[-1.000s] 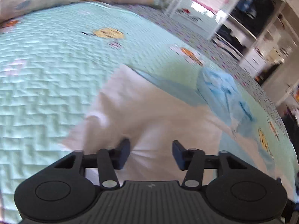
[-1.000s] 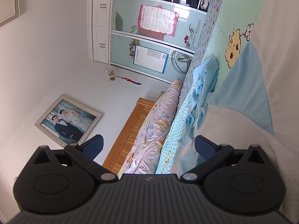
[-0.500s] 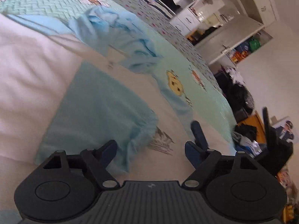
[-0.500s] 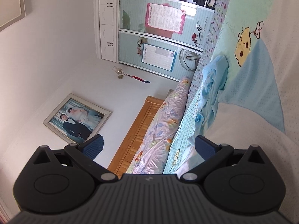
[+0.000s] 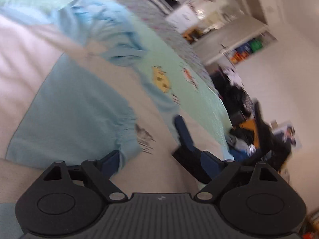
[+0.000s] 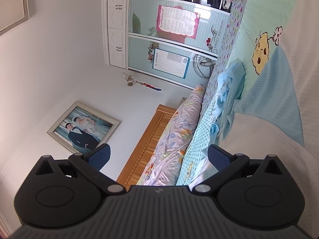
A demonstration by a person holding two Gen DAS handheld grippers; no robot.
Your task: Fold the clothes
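Left wrist view, blurred by motion: the cream garment (image 5: 163, 171) lies spread on the bed (image 5: 179, 59), its light blue sleeve (image 5: 75, 119) folded across the body, cuff just beside the left finger. A dark print (image 5: 145, 137) shows next to the cuff. The left tongs (image 5: 147, 145) are released, jaws just widened, nothing gripped between them. A crumpled blue garment (image 5: 111, 31) lies farther up the bed.

Right wrist view: wedding photograph (image 6: 83, 127) on the wall, wardrobe (image 6: 159, 33) beyond, wooden headboard (image 6: 145, 143), floral quilt (image 6: 171, 139). The right tongs (image 6: 158, 155) are released and empty, the right finger beside the cream garment (image 6: 269, 139), the crumpled blue garment (image 6: 229, 95) behind it
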